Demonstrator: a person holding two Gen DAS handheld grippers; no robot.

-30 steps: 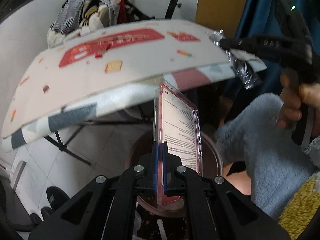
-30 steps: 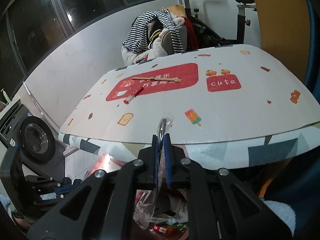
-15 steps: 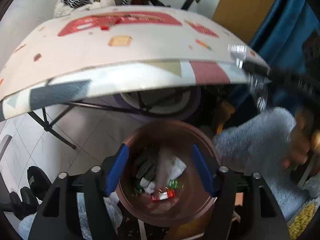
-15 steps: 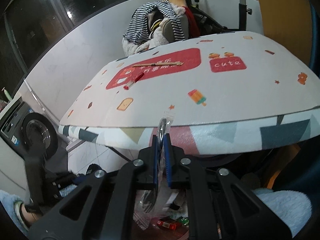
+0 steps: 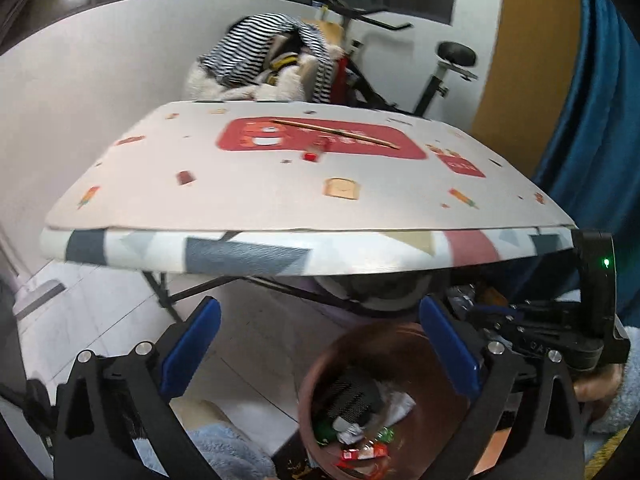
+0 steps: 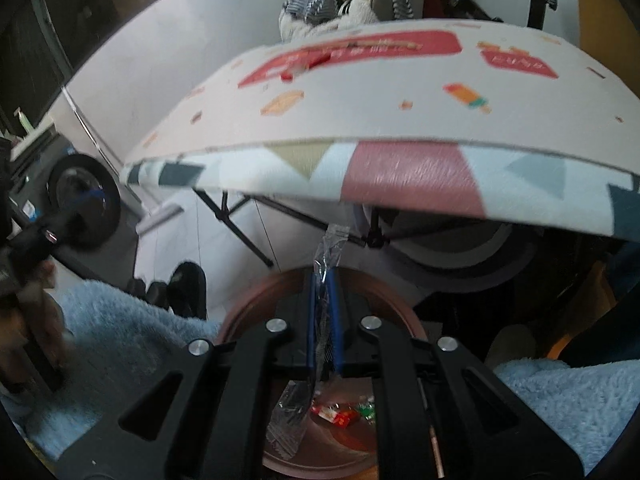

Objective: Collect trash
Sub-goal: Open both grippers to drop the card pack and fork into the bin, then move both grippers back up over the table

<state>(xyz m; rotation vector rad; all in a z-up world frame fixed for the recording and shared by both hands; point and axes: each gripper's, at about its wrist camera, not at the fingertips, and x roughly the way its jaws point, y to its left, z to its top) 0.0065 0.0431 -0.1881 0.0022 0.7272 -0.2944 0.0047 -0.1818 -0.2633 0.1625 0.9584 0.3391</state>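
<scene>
Two grippers are in view, both near a brown bin below the table edge. Left gripper (image 5: 318,346): released, blue pads spread wide, nothing between them; it hangs above the floor with the bin (image 5: 320,368) at its 5 o'clock. Bin contents, seen from the left wrist: a black ribbed item, crumpled white paper, red and green wrappers (image 5: 366,454) at the bottom. Right gripper (image 6: 323,292): clenched on a clear plastic wrapper (image 6: 330,246), which sticks out past the fingertips at 12 o'clock and trails down behind the pads toward the bin (image 6: 248,312) directly beneath. Red and green wrappers (image 6: 340,414) lie inside it.

Farther out at 12 o'clock stands the table (image 5: 240,192), covered by a white printed mat. On the mat lie a thin wooden stick (image 5: 334,133) and, just beside it, a small red item (image 5: 314,152). Beyond the table, striped clothing (image 5: 264,46) is heaped by an exercise bike (image 5: 448,64).
</scene>
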